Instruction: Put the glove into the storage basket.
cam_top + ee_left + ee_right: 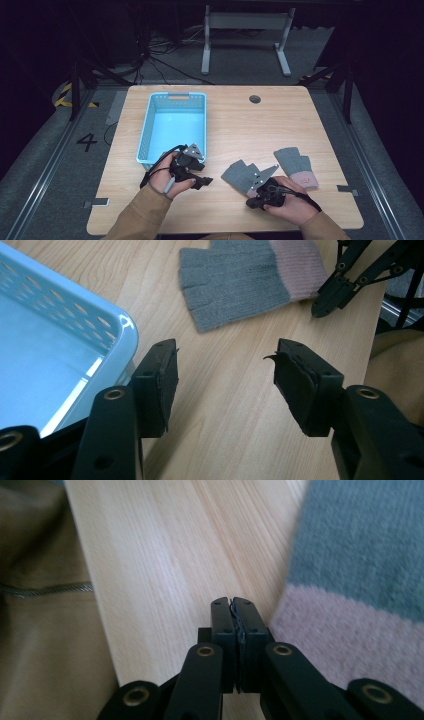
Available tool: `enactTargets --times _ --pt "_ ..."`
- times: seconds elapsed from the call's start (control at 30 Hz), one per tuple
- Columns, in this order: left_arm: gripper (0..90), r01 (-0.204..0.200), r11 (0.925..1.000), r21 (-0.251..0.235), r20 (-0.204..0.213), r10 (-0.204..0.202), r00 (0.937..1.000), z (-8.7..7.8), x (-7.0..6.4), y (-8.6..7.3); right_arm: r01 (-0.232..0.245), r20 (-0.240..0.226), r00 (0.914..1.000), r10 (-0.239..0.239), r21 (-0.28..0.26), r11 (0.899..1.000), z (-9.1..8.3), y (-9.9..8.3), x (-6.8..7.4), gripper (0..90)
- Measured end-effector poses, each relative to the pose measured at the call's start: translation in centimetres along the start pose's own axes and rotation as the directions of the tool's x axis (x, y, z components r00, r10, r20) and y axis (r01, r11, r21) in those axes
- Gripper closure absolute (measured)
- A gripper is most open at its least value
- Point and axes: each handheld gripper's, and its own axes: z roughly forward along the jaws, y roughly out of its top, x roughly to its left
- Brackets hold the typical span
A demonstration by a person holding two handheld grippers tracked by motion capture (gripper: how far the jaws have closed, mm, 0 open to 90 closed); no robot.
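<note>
Two grey fingerless gloves with pink cuffs lie on the wooden table (240, 120): the near glove (240, 174) at front centre, the other glove (296, 165) to its right. My left gripper (202, 181) is open and empty in the left gripper view (225, 352), hovering beside the front right corner of the blue basket (150, 131), and aimed at the near glove (235, 280). My right gripper (249, 202) rests by that glove's cuff. Its jaws are shut with nothing between them (233, 602), and the pink cuff (350, 640) lies just to their right.
The blue basket (115, 322) holds nothing and stands at the table's left centre. A round cable hole (255, 99) sits near the far edge. The near table edge and a tan sleeve (45, 630) lie close to the right gripper.
</note>
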Motion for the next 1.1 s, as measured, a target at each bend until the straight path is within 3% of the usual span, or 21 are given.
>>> enactTargets --times 0.17,0.37,0.53,0.8,1.1 --pt "44.0 0.0 1.0 -0.004 -0.001 0.0 1.0 -0.1 0.0 0.0 -0.009 0.021 0.9998 0.009 0.007 1.0 -0.4 -0.4 -0.5 89.9" --pt "43.9 0.004 1.0 -0.004 0.0 -0.004 1.0 -0.2 -0.1 -0.1 -0.064 0.072 0.9953 0.064 0.003 0.998 -1.5 -1.6 -2.0 90.0" --pt "43.8 0.0 1.0 -0.001 0.0 0.0 1.0 -0.1 -0.1 -0.1 -0.083 0.101 0.9914 0.083 -0.003 0.997 -2.0 -2.1 -3.0 90.0" --pt "43.8 0.0 1.0 -0.003 0.0 0.0 1.0 -0.2 -0.1 -0.1 -0.116 0.16 0.9801 0.118 -0.023 0.993 -2.9 -2.7 -4.3 90.0" --pt "43.7 0.002 1.0 -0.006 -0.002 -0.002 1.0 -0.3 -0.1 -0.1 -0.142 0.245 0.9577 0.15 -0.052 0.989 -3.3 -3.1 -5.5 90.0"
